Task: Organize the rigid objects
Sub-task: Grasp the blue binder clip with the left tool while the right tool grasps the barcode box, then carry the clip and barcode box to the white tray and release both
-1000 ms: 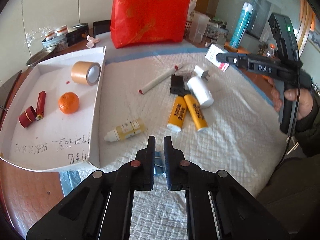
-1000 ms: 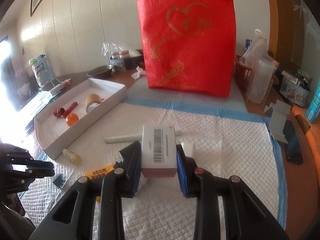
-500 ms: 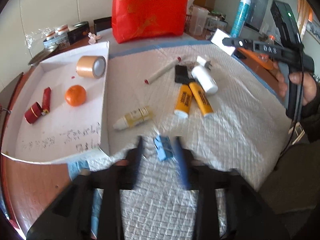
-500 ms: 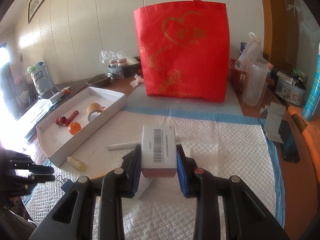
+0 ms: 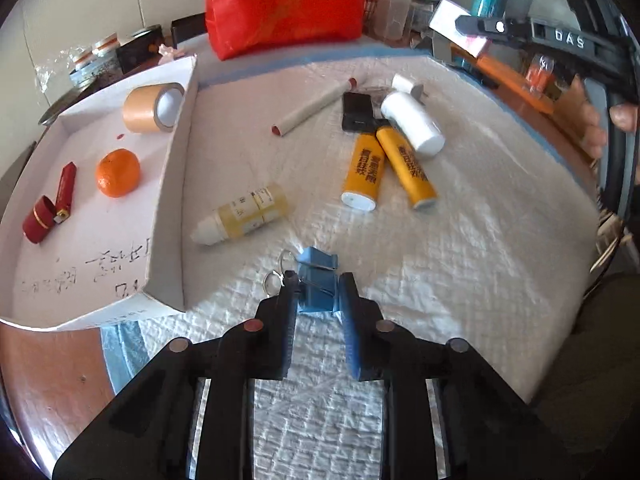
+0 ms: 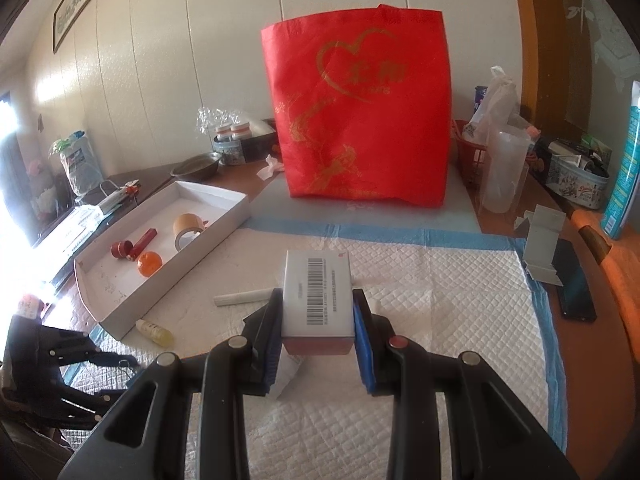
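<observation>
Blue metal, a binder clip (image 5: 318, 286) lies on the quilted white pad (image 5: 460, 248) right at the tips of my left gripper (image 5: 318, 294), with its wire loops sticking out to the left; my left fingers (image 5: 286, 312) have just been closing and now press on the clip's two sides. Just beyond it lies a small pale-yellow bottle (image 5: 244, 220), on its side, close against the wall of the white cardboard tray (image 5: 172, 200). Inside the tray sit an orange (image 5: 118, 172), a roll of tan tape (image 5: 152, 108) and a red lighter with its red cap (image 5: 50, 210). Farther out on the pad, two yellow tubes (image 5: 384, 170) lie side by side, touching a white bottle (image 5: 412, 122) and a black card-like thing (image 5: 357, 111), with a white stick (image 5: 316, 108) beside them. My right gripper (image 6: 318, 322) hangs over the pad with its fingers (image 6: 362, 320) clamped on a white barcoded box (image 6: 318, 292) with a red base. Behind everything, a red gift bag (image 6: 356, 112) stands upright on the worktop (image 6: 616, 280).
</observation>
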Demonstrator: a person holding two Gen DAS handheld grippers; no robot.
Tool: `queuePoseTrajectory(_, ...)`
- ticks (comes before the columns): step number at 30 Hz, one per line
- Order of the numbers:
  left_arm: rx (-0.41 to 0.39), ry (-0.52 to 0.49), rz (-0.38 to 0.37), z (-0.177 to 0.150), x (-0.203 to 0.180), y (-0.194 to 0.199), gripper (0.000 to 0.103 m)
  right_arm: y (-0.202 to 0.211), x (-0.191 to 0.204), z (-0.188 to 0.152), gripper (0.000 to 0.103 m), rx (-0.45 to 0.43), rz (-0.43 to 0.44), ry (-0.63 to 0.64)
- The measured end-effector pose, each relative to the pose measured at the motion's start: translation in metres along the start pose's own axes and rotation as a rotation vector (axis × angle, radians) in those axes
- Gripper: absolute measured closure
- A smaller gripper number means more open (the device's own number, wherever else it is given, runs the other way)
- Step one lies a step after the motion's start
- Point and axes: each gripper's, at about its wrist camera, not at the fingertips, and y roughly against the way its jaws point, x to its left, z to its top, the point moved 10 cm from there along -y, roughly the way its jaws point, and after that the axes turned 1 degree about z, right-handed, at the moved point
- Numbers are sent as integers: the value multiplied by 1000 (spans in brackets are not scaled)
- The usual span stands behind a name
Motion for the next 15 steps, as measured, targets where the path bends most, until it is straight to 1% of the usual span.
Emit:
queuePoseTrajectory(1,-8,2,12,1,3,3,83,1,0,2,72,-4,3,-6)
queuePoseTrajectory(6,-65,47,15,11,12,22,83,11,4,14,72,-40,18,-20)
queuePoseTrajectory(10,-146,75,18,33,20,50,83,24,13,30,72,-83,30,-10)
queuePoseTrajectory(12,-201,89,32,46,27,70,83,33,18,42,72,-112,38,0)
queuePoseTrajectory(15,-258,121,62,61,43,94,83,47,28,64,72,-165,55,16)
